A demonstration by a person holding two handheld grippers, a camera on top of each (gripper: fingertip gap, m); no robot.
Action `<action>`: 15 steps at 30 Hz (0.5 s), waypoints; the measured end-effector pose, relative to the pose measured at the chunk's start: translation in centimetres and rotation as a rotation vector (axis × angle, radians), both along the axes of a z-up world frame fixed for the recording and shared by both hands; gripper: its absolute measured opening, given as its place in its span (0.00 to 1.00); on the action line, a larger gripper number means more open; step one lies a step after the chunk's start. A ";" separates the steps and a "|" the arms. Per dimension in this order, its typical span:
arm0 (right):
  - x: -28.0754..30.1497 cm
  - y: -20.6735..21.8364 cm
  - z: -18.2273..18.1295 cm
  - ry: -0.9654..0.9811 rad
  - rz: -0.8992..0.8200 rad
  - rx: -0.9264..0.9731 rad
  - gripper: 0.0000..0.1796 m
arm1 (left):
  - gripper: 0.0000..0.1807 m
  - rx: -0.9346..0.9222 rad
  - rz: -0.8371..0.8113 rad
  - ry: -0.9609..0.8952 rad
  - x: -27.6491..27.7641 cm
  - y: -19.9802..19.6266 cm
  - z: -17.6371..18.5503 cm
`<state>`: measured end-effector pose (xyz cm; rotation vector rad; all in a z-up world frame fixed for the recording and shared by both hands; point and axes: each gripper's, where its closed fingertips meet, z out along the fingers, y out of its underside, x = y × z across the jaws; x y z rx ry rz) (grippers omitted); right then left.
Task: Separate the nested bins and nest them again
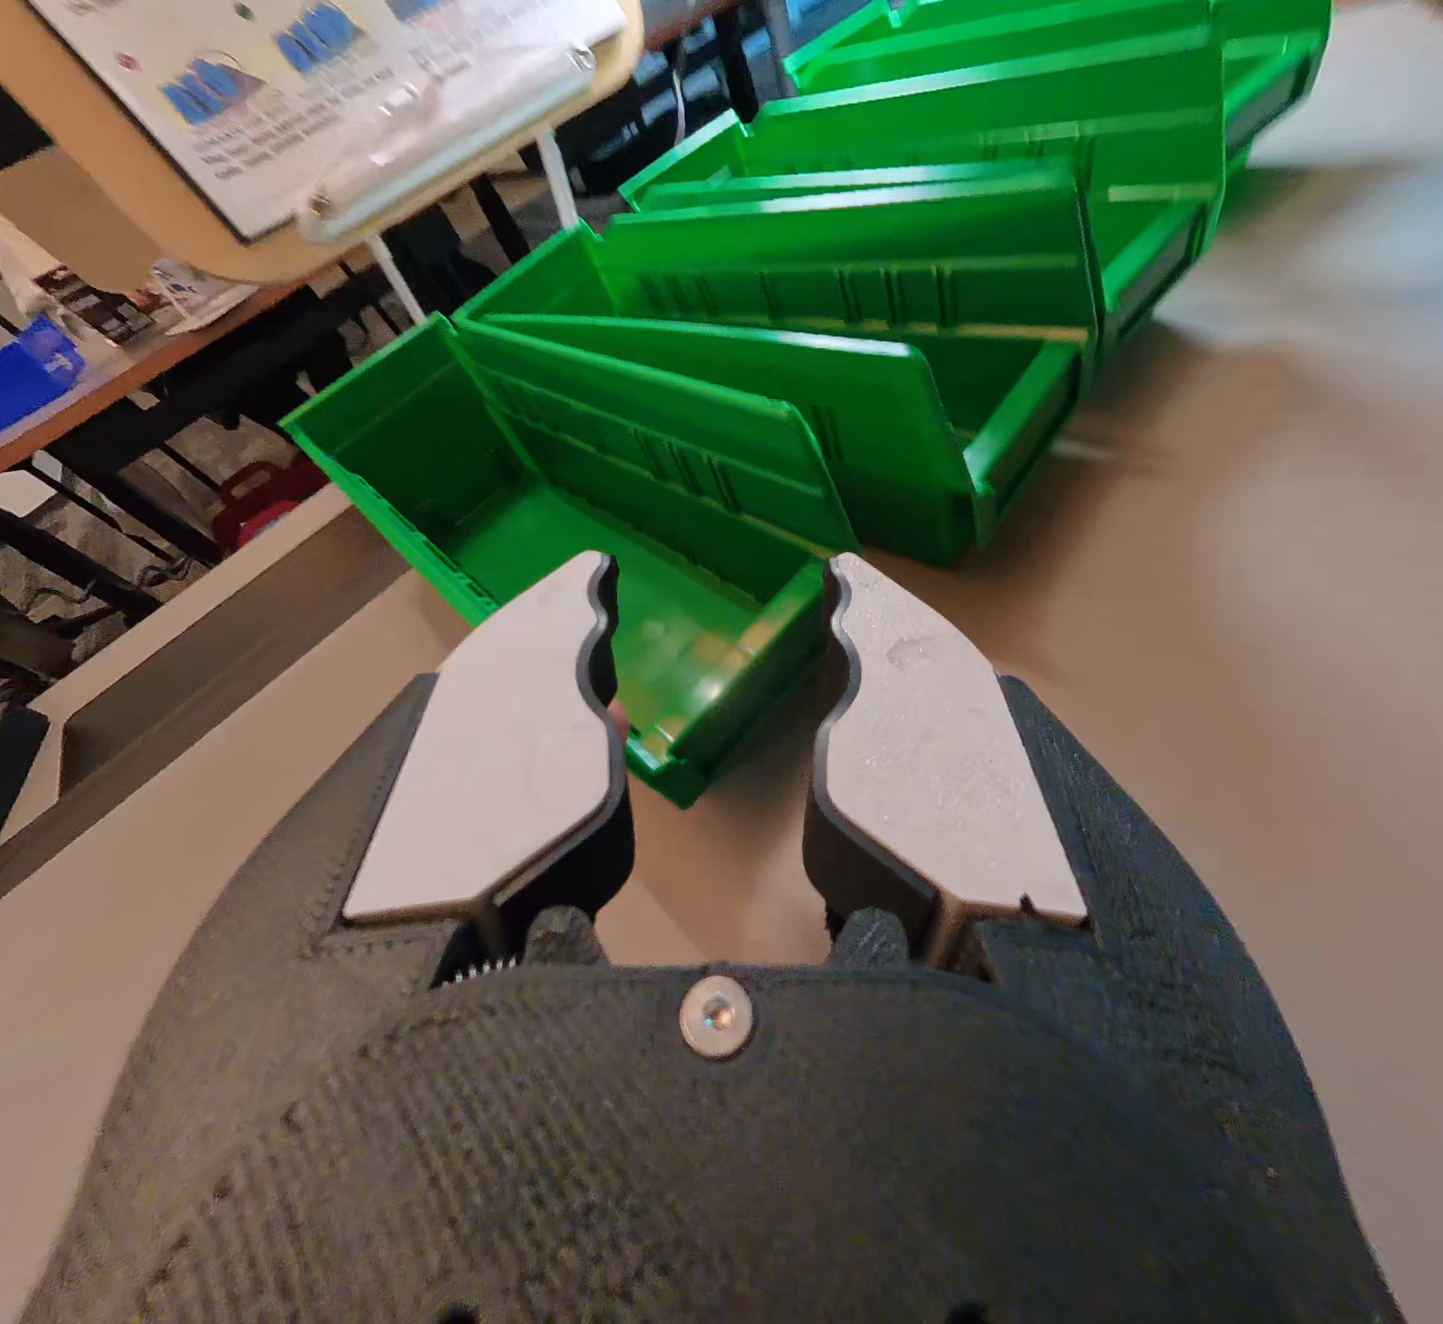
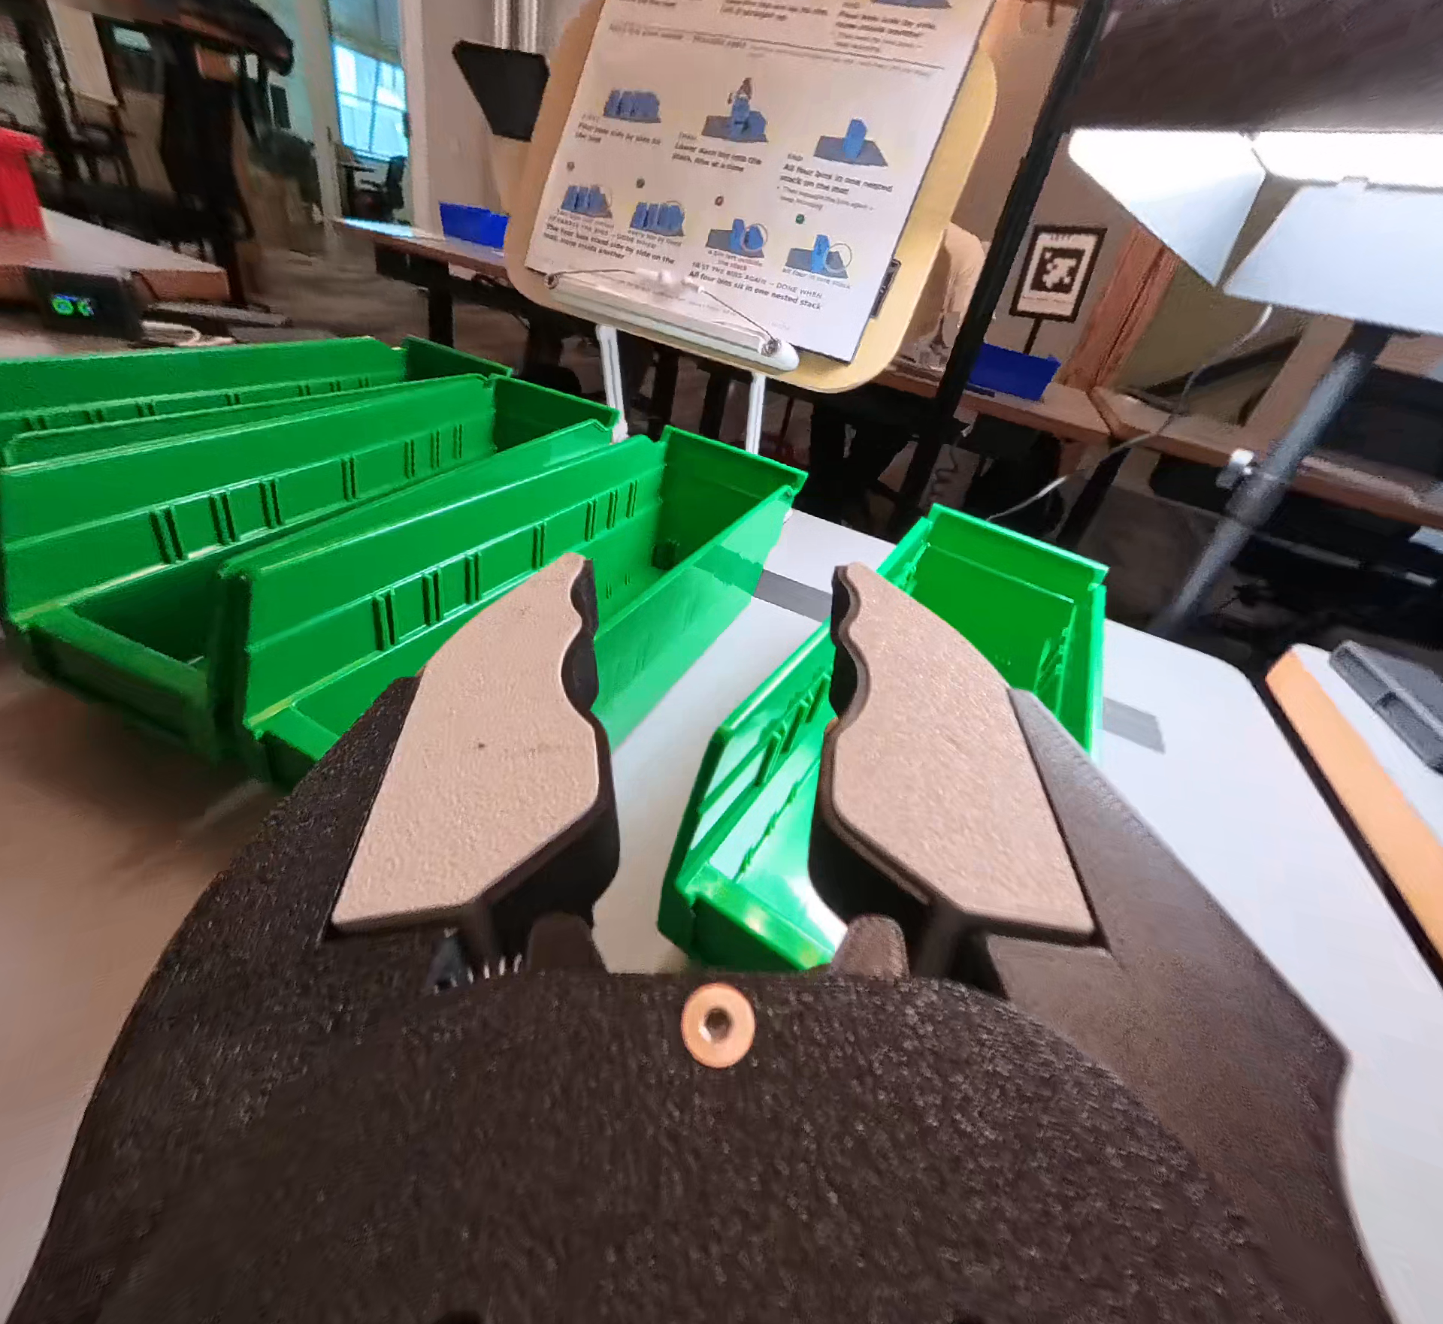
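Green bins (image 2: 437, 584) sit separated on the table (image 1: 1171, 740) (both hand-held grippers (image 1: 718, 662) (image 2: 714, 701) released), so I'd grasp one rim squarely.

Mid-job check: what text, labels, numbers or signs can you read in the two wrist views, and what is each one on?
I don't copy out writing; these are the things that bear it.
Instruction sheet on the stand: printed captions under blue pictures, partly blurred.
Square marker on a post: black-and-white pattern, no words.
Small screen far left: green characters, too small to read.
Green bins: no markings visible.
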<state>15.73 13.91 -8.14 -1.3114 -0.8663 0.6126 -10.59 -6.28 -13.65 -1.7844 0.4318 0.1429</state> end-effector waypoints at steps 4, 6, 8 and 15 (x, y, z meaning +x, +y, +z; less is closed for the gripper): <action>0.3 0.3 -1.0 0.003 0.005 -0.059 0.32 | 0.30 0.110 0.059 -0.143 -1.9 -0.3 2.6; 0.4 0.2 -1.2 -0.011 0.010 -0.088 0.32 | 0.31 0.125 0.086 -0.208 -3.0 -0.4 3.2; 0.4 0.0 -1.4 -0.026 0.016 -0.152 0.33 | 0.31 0.133 0.107 -0.247 -4.1 -0.6 3.5; 1.5 -2.8 -1.0 0.014 0.024 -0.246 0.35 | 0.33 0.124 0.172 -0.324 -6.6 -1.9 3.6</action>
